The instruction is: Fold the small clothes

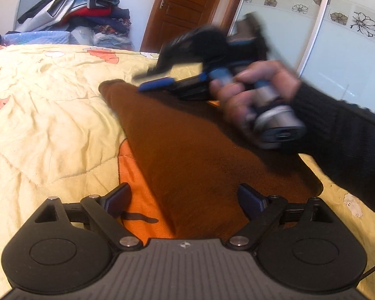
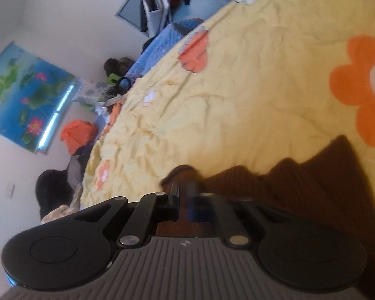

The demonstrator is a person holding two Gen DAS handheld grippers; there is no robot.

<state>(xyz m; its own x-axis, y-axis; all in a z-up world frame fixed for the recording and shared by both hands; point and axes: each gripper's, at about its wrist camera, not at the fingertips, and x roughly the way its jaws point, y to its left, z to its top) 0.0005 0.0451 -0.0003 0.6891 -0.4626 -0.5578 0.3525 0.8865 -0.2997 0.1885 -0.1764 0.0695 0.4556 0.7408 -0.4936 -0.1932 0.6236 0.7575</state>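
Two grippers are mine here, one in each hand, over a brown knitted garment (image 1: 187,145) spread on the yellow flowered quilt (image 1: 50,105) of a bed.

My left gripper (image 1: 185,200) has its jaws standing wide, with nothing pressed between the blue pads. The near end of the brown garment lies in the gap between my left fingers (image 1: 117,200), closer to the right-hand one, with an orange flower of the quilt showing beside the left-hand one. From there the cloth runs ahead of the fingertips to a narrow far end.

At that far end is my right gripper (image 1: 155,80), blurred, held in my right hand (image 1: 252,95) with a dark ribbed sleeve (image 1: 342,150) behind it. In its own wrist view the right gripper (image 2: 185,195) has its jaws drawn near together, and the brown garment (image 2: 287,195) lies under and just ahead of the fingertips. The blur keeps me from telling whether the pads actually pinch the cloth.

Beyond my left fingers, well apart, stand a heap of clothes (image 1: 87,7), a wooden door (image 1: 187,7) and a sliding panel with printed flowers (image 1: 337,25). Beyond my right fingers hangs a lotus picture (image 2: 25,95).

No writing or brand is legible; only a small pale emblem (image 1: 185,245) sits on the left gripper's ribbed body.
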